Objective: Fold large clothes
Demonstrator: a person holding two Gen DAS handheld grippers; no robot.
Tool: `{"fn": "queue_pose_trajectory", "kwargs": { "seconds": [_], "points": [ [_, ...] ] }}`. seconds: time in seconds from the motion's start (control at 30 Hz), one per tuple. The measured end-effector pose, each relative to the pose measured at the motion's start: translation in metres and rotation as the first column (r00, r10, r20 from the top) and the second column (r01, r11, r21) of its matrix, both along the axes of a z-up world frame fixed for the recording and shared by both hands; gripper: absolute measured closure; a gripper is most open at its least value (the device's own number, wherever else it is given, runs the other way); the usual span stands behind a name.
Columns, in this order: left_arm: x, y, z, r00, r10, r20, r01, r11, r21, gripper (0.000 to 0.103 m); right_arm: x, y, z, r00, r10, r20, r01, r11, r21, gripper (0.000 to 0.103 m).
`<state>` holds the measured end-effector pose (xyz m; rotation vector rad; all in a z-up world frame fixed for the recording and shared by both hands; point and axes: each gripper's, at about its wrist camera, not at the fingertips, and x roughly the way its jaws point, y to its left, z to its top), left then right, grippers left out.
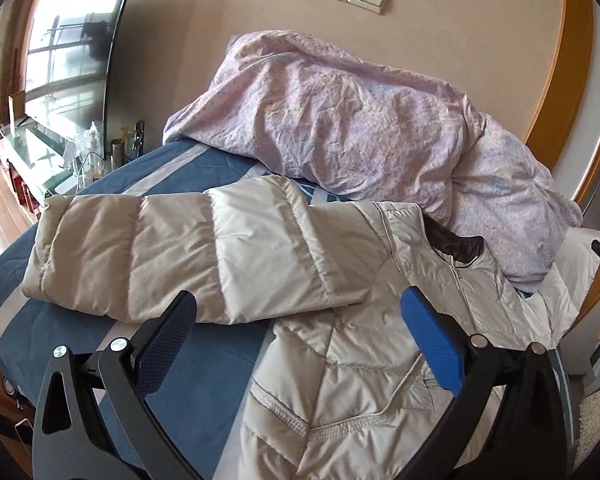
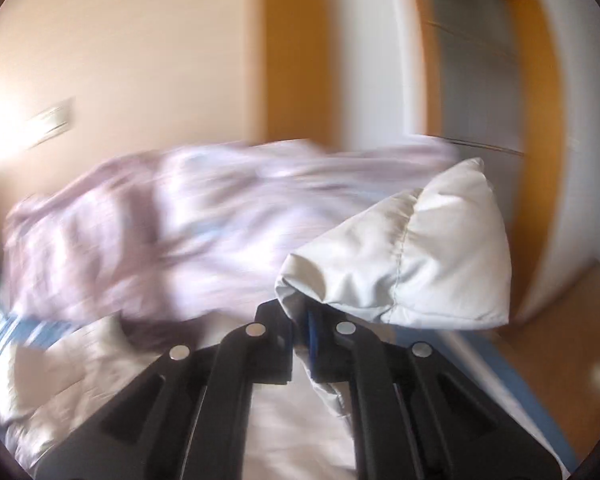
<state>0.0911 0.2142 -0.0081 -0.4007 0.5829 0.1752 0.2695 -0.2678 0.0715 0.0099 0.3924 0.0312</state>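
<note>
1. On the blue striped bed (image 1: pixel 204 344), the pale grey quilted puffer jacket (image 1: pixel 340 380) lies spread.
2. Left tongs (image 1: pixel 296 344): wide apart, empty.
3. Right tongs (image 2: pixel 300 344): clamped on jacket's cuff end (image 2: pixel 412 264).
4. Risk: slick fabric slips from the pinch; sleeve drags into the crumpled lilac duvet (image 1: pixel 360 120).

The jacket (image 1: pixel 300 248) is quilted cloth with a slight sheen, puffy between stitched seams, and the duvet (image 1: pixel 360 120) behind it is matt, crumpled cotton-like cloth. The left gripper (image 1: pixel 296 344) is matt black plastic with shiny metal rivets and blue textured pads.
</note>
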Motion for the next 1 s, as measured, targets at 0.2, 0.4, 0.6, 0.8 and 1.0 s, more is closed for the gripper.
{"fn": "queue_pose_trajectory", "kwargs": {
  "seconds": [0.2, 0.4, 0.6, 0.8, 1.0],
  "points": [
    [-0.011, 0.034, -0.008, 0.997, 0.076, -0.030, -0.078, 0.996, -0.053, 0.001, 0.005, 0.111, -0.053, 0.957, 0.225, -0.183, -0.245, 0.965, -0.095, 0.097],
    [-0.022, 0.061, -0.014, 0.990, 0.143, -0.020, -0.144, 0.987, -0.067, 0.001, -0.002, 0.165, -0.126, 0.839, 0.315, -0.445, -0.431, 0.882, -0.189, 0.079],
    [-0.028, 0.087, -0.025, 0.985, 0.170, -0.012, -0.169, 0.967, -0.193, 0.001, -0.025, 0.186, -0.117, 0.796, 0.427, -0.428, -0.515, 0.850, -0.109, 0.063],
    [-0.038, 0.102, -0.034, 0.979, 0.203, -0.010, -0.197, 0.939, -0.281, 0.001, 0.012, 0.174, -0.107, 0.862, 0.285, -0.419, -0.325, 0.946, -0.025, 0.063],
    [-0.045, 0.123, -0.051, 0.963, 0.262, -0.065, -0.266, 0.881, -0.391, 0.001, 0.023, 0.216, -0.163, 0.797, 0.171, -0.580, -0.376, 0.891, -0.255, 0.066]
  ]
}}
